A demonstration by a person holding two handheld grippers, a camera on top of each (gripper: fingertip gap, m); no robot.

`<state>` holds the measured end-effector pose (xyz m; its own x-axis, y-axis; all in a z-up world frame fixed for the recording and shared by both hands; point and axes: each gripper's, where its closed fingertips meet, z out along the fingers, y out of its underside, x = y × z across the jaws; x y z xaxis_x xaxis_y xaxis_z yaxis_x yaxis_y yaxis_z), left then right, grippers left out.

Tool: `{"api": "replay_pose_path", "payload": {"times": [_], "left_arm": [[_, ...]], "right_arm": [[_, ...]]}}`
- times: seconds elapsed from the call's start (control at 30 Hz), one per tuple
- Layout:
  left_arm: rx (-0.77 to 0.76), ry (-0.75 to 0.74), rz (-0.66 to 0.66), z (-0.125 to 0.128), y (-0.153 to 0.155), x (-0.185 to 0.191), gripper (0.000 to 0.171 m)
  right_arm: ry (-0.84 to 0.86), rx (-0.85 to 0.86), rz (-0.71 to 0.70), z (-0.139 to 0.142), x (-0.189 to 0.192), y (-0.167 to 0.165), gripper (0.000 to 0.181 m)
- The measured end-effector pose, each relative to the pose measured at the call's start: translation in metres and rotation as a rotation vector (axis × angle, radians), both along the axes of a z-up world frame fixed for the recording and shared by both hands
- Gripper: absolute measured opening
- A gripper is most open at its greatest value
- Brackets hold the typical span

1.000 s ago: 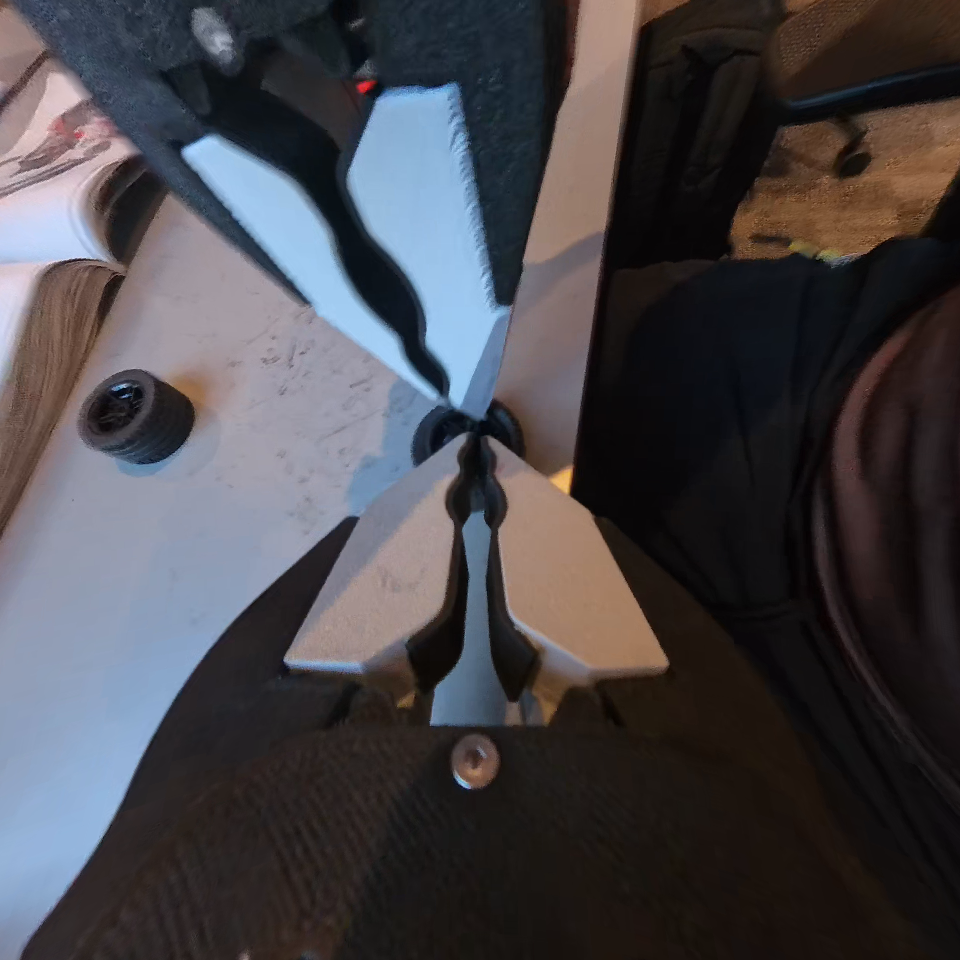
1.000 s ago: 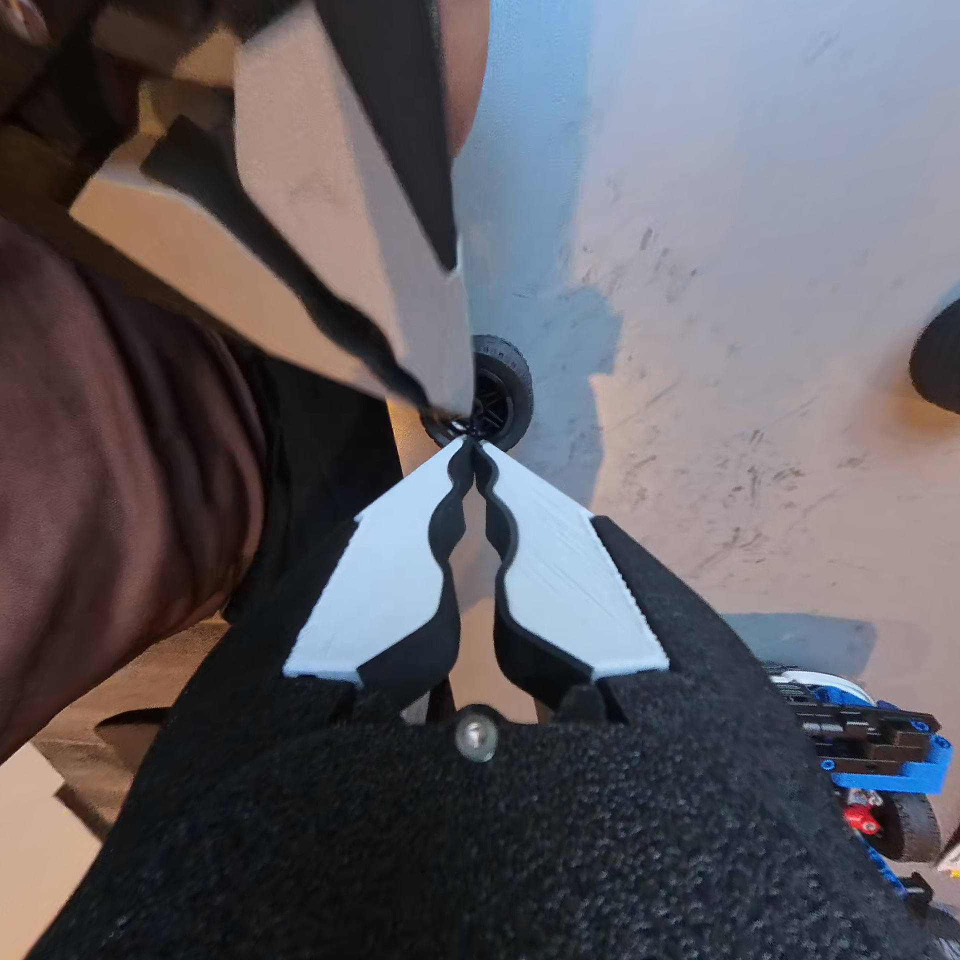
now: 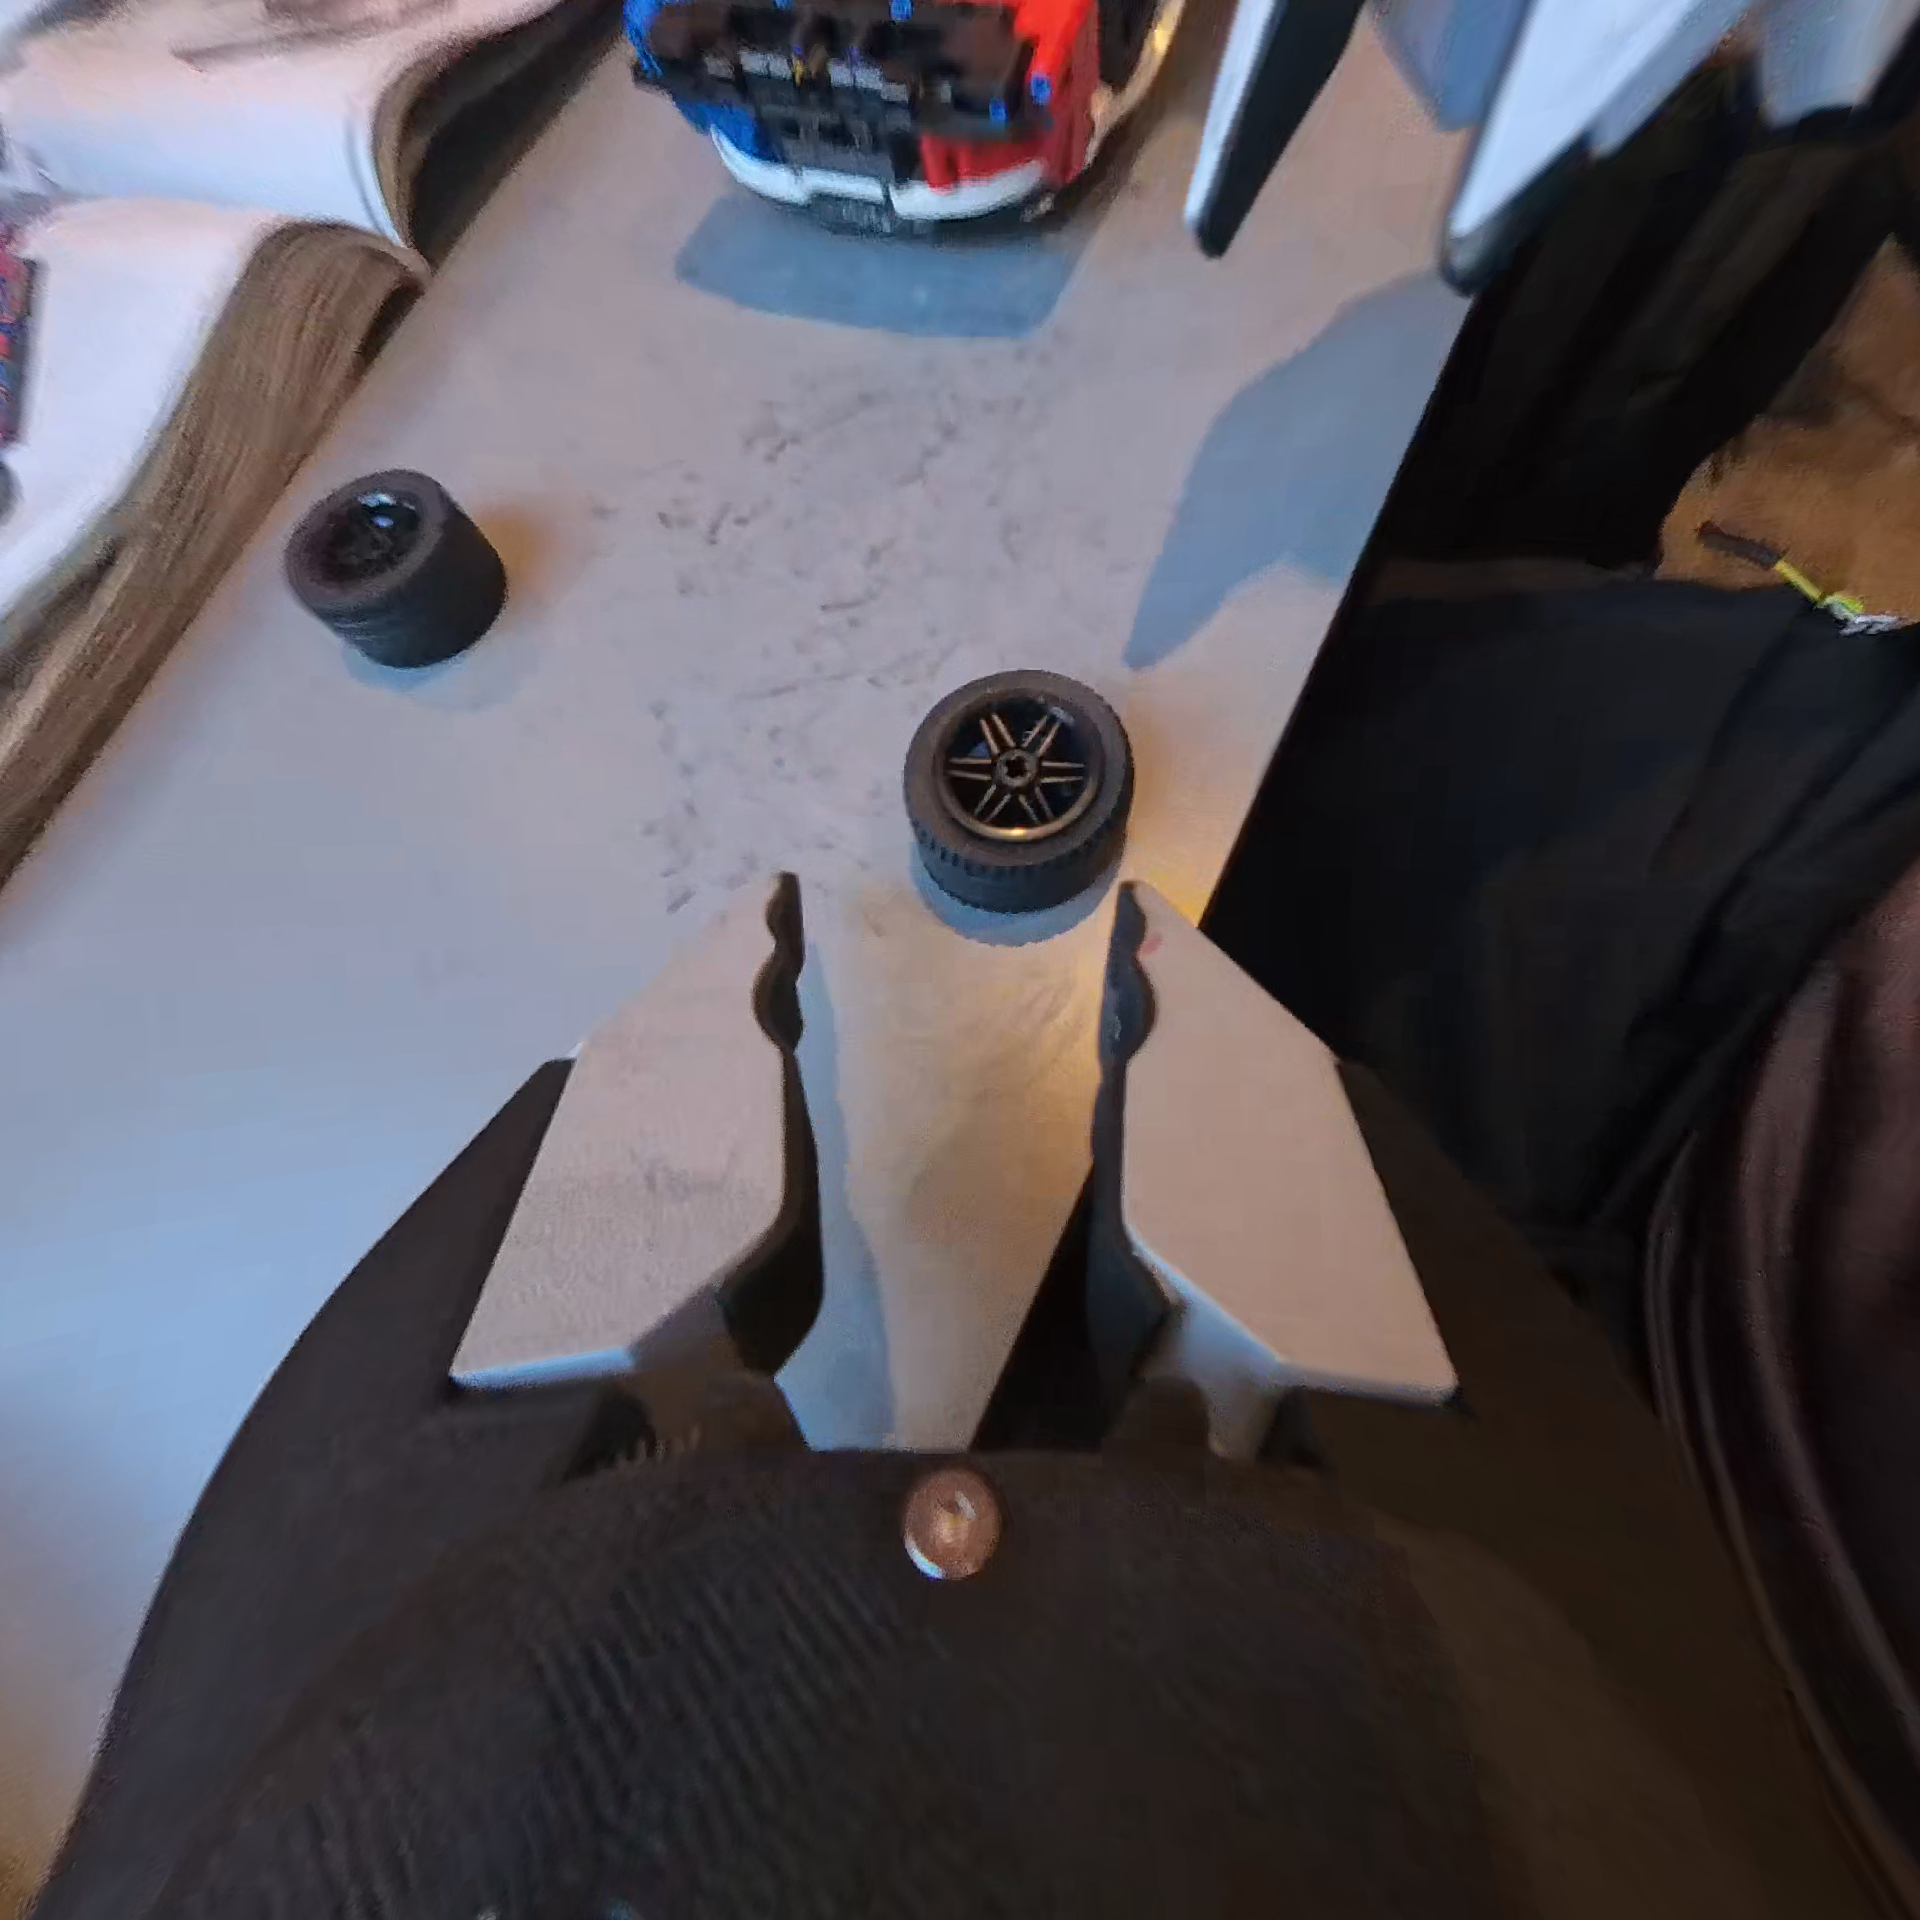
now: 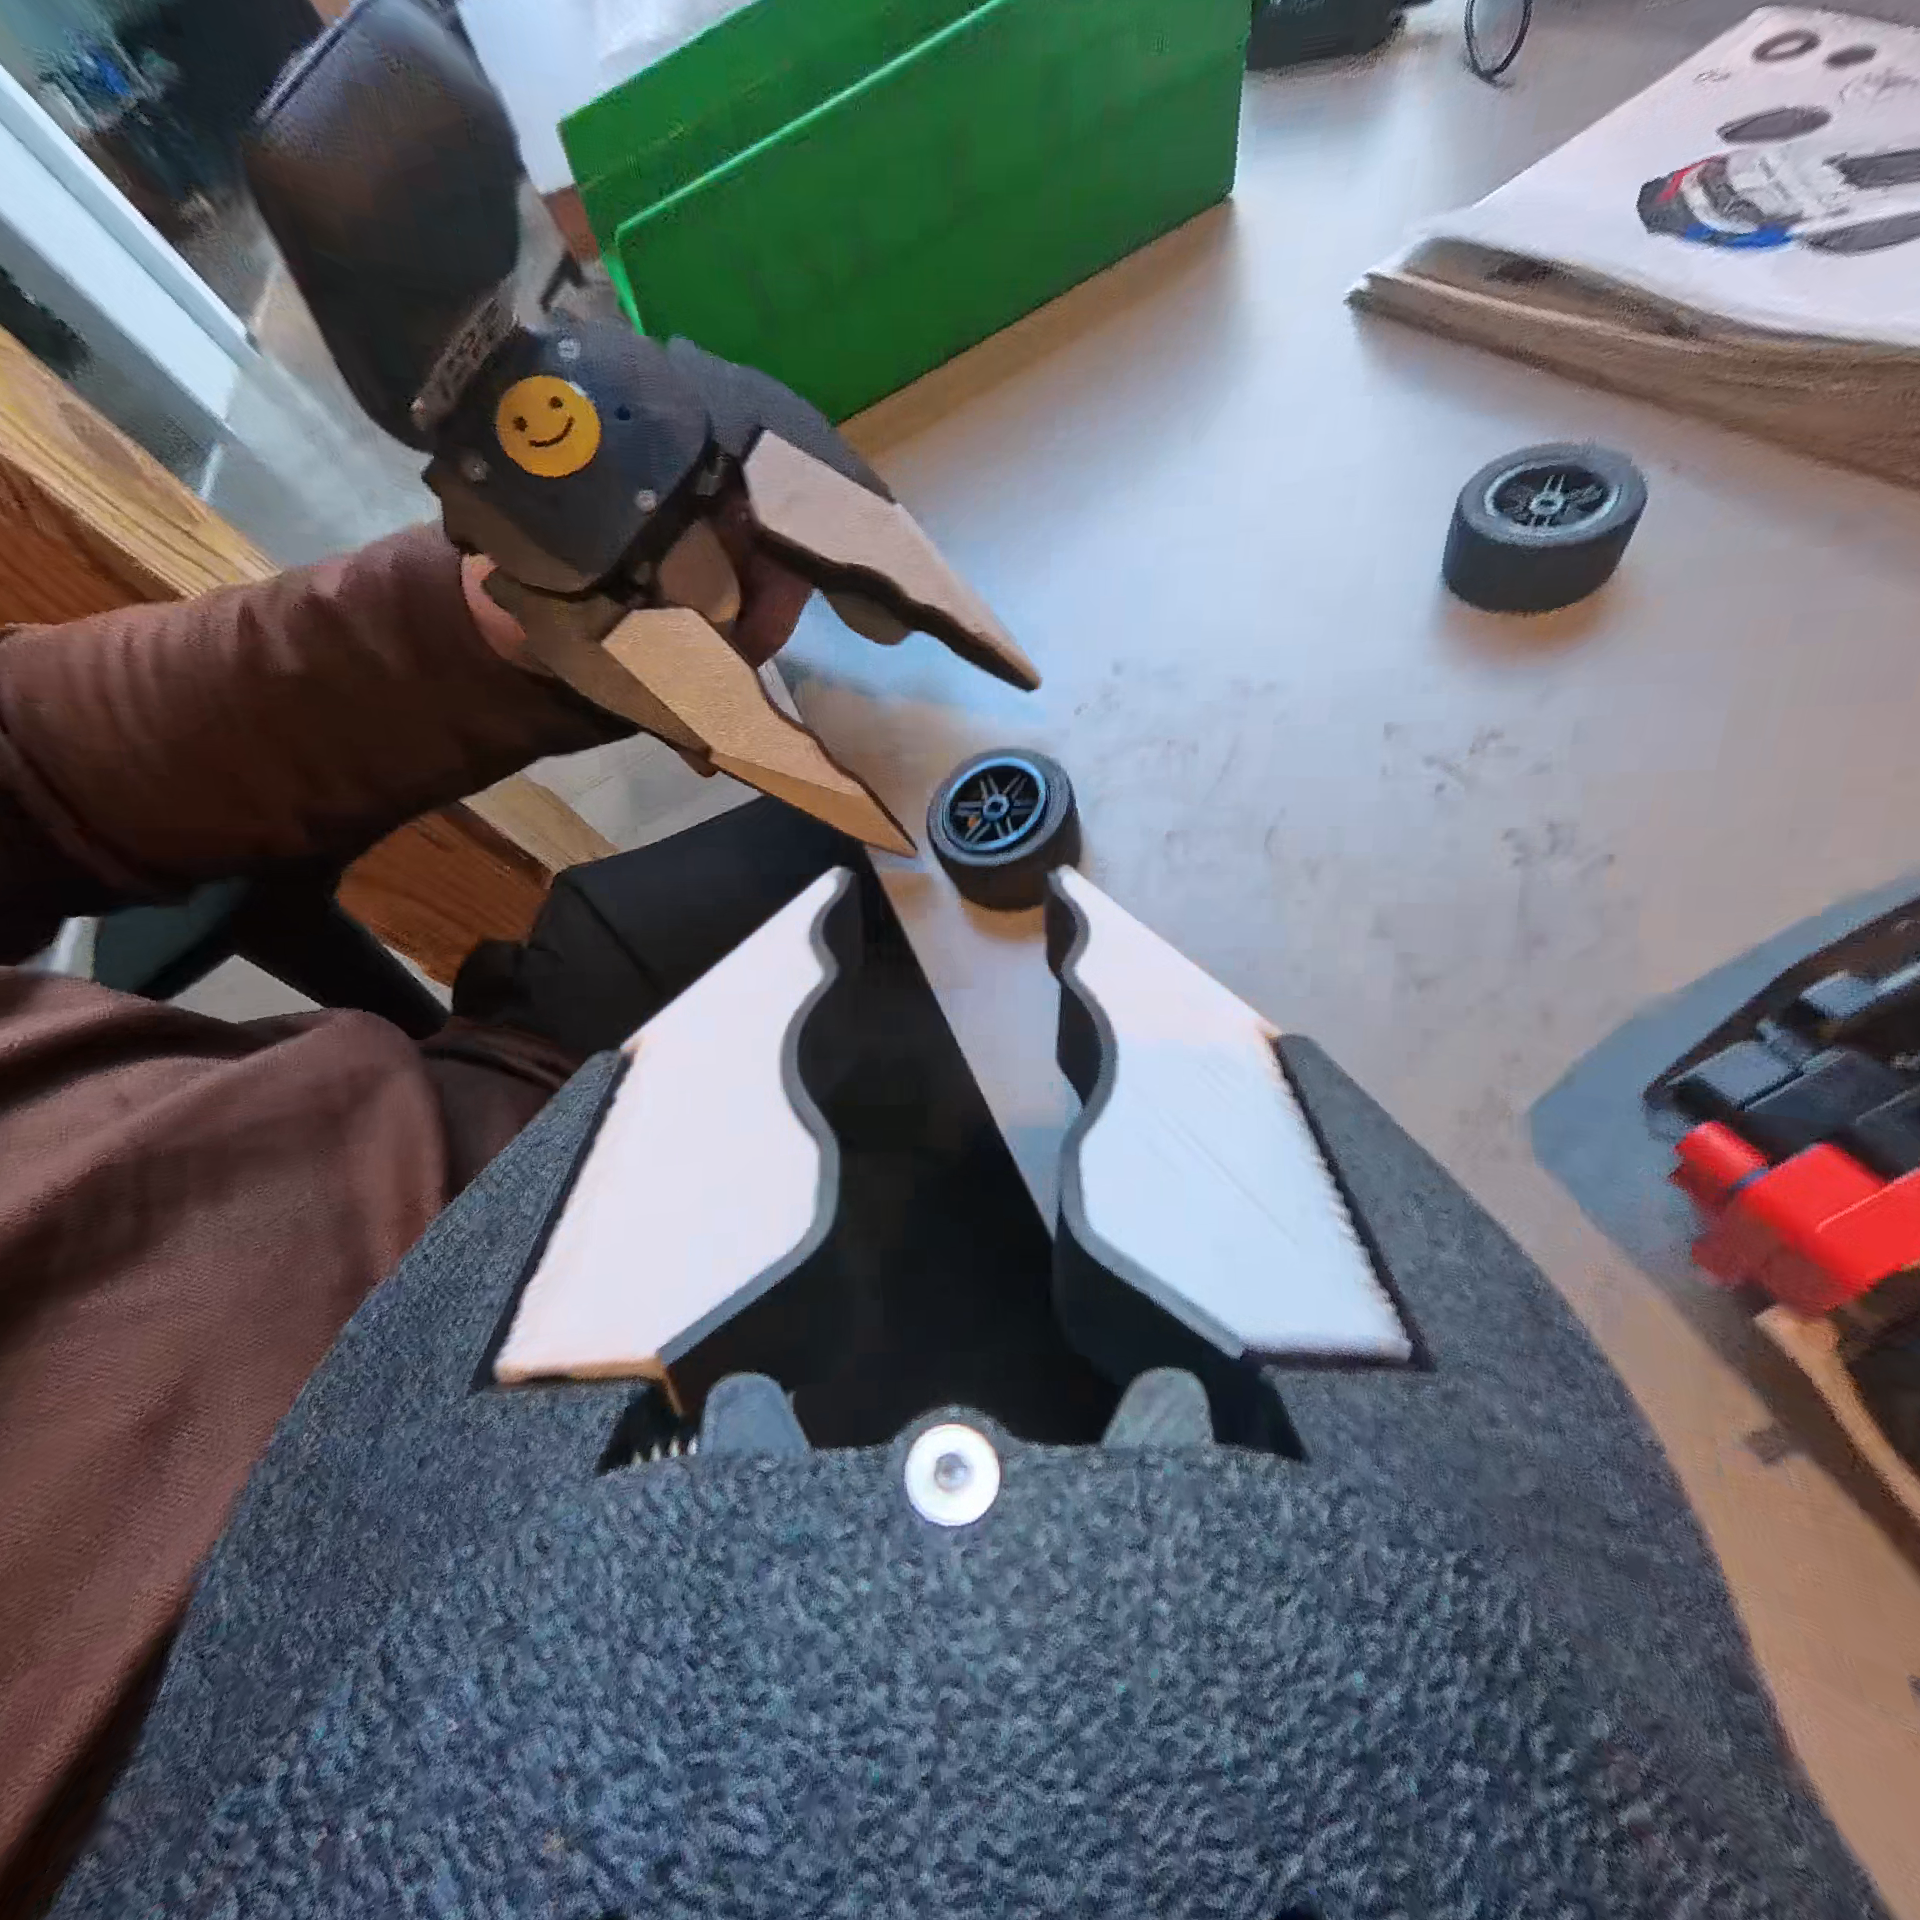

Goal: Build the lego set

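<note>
- Both my jaws spread wide and empty: left gripper (image 3: 951, 904), right gripper (image 4: 951, 883).
- Small wheel (image 3: 1018, 790) lies flat near the table (image 3: 520, 935) edge, just ahead.
- Risk: a careless nudge could roll it off.

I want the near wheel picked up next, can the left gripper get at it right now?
Probably yes. The left gripper is open, its fingers empty, with the near wheel lying flat just ahead, and nothing between them on the table.
</note>
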<state>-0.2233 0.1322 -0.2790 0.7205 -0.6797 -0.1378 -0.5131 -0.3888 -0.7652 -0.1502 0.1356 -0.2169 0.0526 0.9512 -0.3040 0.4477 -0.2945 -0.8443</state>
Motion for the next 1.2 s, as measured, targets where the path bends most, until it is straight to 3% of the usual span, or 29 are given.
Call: {"api": "replay_pose_path", "payload": {"times": [0.17, 0.27, 0.4, 0.5, 0.6, 0.63, 0.7, 0.77, 0.87, 0.93, 1.03, 1.1, 1.2], "left_arm": [[-0.032, 0.007, -0.021, -0.007, 0.009, 0.020, 0.041], [0.031, 0.016, 0.011, -0.005, 0.015, 0.019, 0.040], [0.335, 0.127, -0.058, 0.020, 0.009, 0.026, 0.040], [0.571, 0.218, -0.113, 0.046, 0.000, 0.037, 0.040], [0.694, 0.281, -0.165, 0.061, -0.009, 0.053, 0.041], [0.733, 0.301, -0.172, 0.065, -0.010, 0.057, 0.041], [0.751, 0.348, -0.170, 0.066, -0.009, 0.061, 0.040], [0.780, 0.371, -0.148, 0.070, -0.006, 0.062, 0.041], [0.712, 0.196, -0.129, 0.077, -0.013, 0.063, 0.038], [0.565, -0.038, -0.108, 0.084, -0.016, 0.058, 0.042], [0.318, -0.328, -0.204, 0.092, -0.023, 0.058, 0.053], [0.249, -0.430, -0.354, 0.099, -0.034, 0.065, 0.036], [0.335, -0.432, -0.485, 0.107, -0.041, 0.068, 0.017]], "right_arm": [[-0.038, 0.090, 0.038, -0.021, -0.002, -0.001, 0.038], [-0.032, 0.169, 0.051, -0.029, -0.013, 0.000, 0.041], [0.014, 0.139, 0.032, -0.027, -0.017, 0.000, 0.041], [0.116, -0.051, 0.040, -0.014, -0.015, -0.003, 0.049], [0.211, -0.189, 0.084, 0.001, -0.015, -0.012, 0.059], [0.229, -0.212, 0.101, 0.005, -0.015, -0.016, 0.056], [0.216, -0.197, 0.110, 0.004, -0.015, -0.021, 0.024], [0.241, -0.135, 0.080, 0.007, -0.015, -0.018, 0.023], [0.309, -0.090, 0.091, 0.020, -0.011, -0.017, 0.021], [0.372, -0.016, 0.137, 0.034, -0.007, -0.022, 0.021], [0.436, 0.241, 0.228, 0.049, -0.002, -0.036, 0.021], [0.484, 0.436, 0.251, 0.054, -0.001, -0.043, 0.021], [0.479, 0.685, 0.214, 0.056, 0.000, -0.040, 0.022]]}}
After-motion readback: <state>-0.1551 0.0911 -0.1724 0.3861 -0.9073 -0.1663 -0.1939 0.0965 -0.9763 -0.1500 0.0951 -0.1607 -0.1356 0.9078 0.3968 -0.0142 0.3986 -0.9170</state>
